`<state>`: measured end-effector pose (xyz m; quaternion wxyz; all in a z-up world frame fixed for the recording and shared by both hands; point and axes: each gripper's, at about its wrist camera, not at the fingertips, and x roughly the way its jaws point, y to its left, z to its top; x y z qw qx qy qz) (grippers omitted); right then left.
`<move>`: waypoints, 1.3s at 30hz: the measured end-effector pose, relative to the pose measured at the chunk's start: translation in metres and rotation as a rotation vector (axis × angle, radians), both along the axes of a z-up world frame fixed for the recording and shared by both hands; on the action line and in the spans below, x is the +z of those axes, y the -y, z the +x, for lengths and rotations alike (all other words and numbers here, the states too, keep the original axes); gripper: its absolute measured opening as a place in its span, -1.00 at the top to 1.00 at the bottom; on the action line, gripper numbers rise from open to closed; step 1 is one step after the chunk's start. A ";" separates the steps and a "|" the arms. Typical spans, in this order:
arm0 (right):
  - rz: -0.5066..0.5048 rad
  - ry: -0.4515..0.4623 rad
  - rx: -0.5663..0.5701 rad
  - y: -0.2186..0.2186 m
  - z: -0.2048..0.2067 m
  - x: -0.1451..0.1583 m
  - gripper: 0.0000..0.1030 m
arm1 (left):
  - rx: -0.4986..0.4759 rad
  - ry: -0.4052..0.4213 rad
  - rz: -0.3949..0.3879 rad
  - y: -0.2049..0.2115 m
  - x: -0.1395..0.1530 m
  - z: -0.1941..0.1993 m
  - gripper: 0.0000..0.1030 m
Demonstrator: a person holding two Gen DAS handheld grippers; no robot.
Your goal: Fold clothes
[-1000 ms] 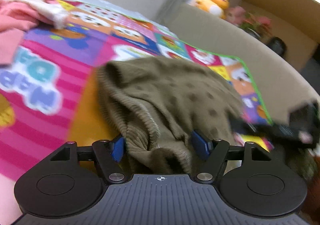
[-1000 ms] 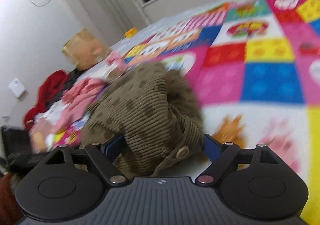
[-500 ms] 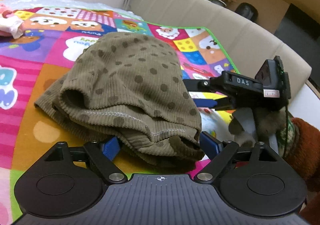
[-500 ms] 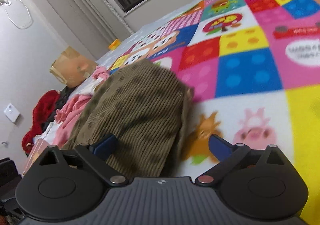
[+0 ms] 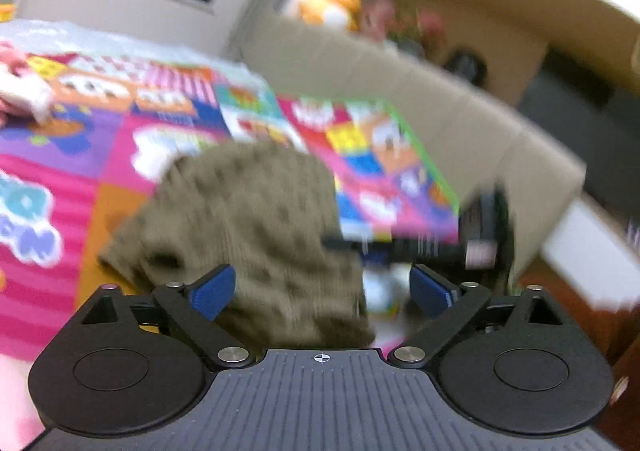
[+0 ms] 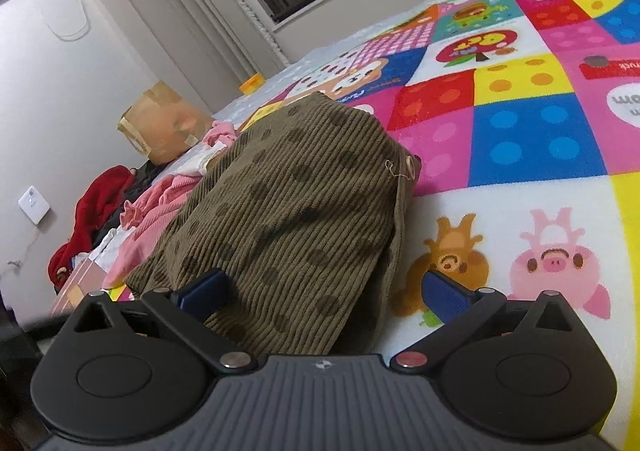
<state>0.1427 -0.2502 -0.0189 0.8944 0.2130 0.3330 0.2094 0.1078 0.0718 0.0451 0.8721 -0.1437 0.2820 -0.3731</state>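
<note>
An olive corduroy garment (image 6: 296,203) with dark dots lies folded on the colourful play mat (image 6: 520,131). My right gripper (image 6: 324,291) is open at its near edge. The left pad hangs over the cloth and the right pad stands clear above the mat. In the blurred left wrist view the same garment (image 5: 256,235) lies in front of my left gripper (image 5: 320,285). Its jaws are opening, with the cloth's near end between them and neither pad pressing on it. The right gripper's black body (image 5: 484,223) shows at the garment's right side.
A heap of pink clothes (image 6: 160,203) and a red garment (image 6: 96,207) lie beyond the olive one, with a brown paper bag (image 6: 160,127) behind them. A beige padded wall (image 5: 400,103) borders the mat, with a yellow plush toy (image 5: 336,3) above it.
Both grippers have opened and let go of the olive garment, which now lies flat and folded on the mat. The left gripper has lifted and drawn back a little.
</note>
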 end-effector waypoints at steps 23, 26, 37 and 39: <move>-0.192 0.076 0.211 -0.001 0.072 0.038 -0.90 | -0.152 -0.168 -0.076 0.046 -0.054 0.035 -0.57; -0.294 0.121 0.224 -0.011 0.073 0.048 -0.98 | -0.190 -0.174 -0.109 0.061 -0.059 0.007 -0.69; -0.581 0.507 0.242 -0.047 -0.062 0.082 -1.00 | 0.171 -0.155 -0.090 -0.016 -0.064 -0.024 -0.86; -0.588 0.543 0.307 -0.068 -0.089 0.079 -1.00 | 0.301 -0.151 -0.089 -0.025 -0.066 -0.021 -0.87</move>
